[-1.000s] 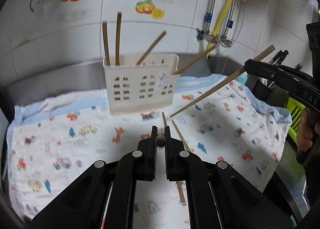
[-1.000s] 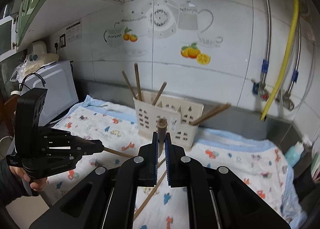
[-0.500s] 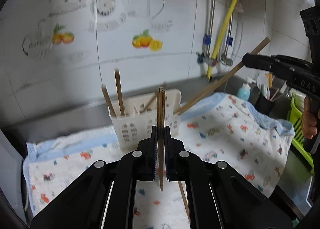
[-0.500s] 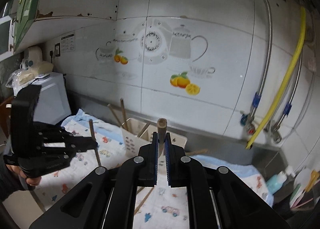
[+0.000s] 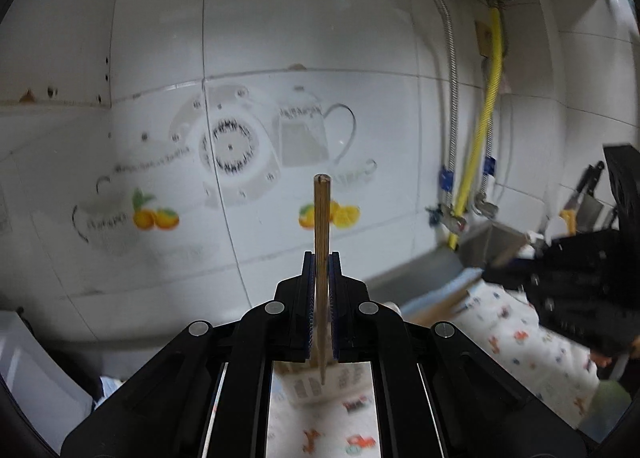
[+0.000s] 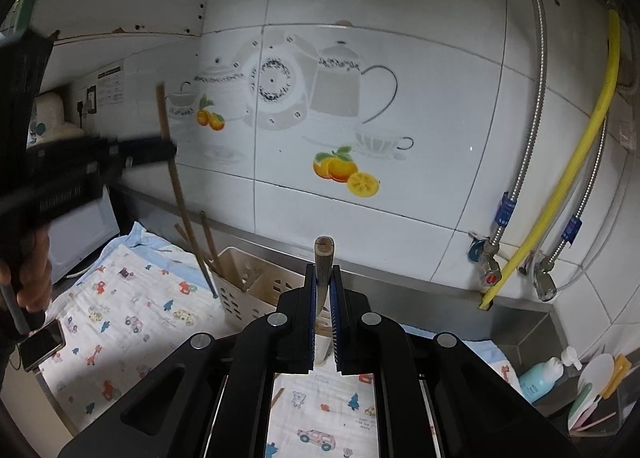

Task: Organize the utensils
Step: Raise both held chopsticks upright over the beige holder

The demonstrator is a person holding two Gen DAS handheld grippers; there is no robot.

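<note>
A chopstick (image 5: 322, 242) is clamped upright in the closed left tool (image 5: 321, 274), its tip over the blurred holder (image 6: 256, 290); a second chopstick (image 6: 323, 258), seen end-on, is pinched in the closed right tool (image 6: 323, 286), its lower length hidden.

Wooden chopstick (image 5: 322, 242), glossy wall tiles (image 5: 280, 38), printed cloth (image 6: 132, 306)

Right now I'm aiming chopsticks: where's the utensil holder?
Right wrist view: the cream utensil holder stands on the printed cloth, lower centre-left, just behind the right gripper.
</note>
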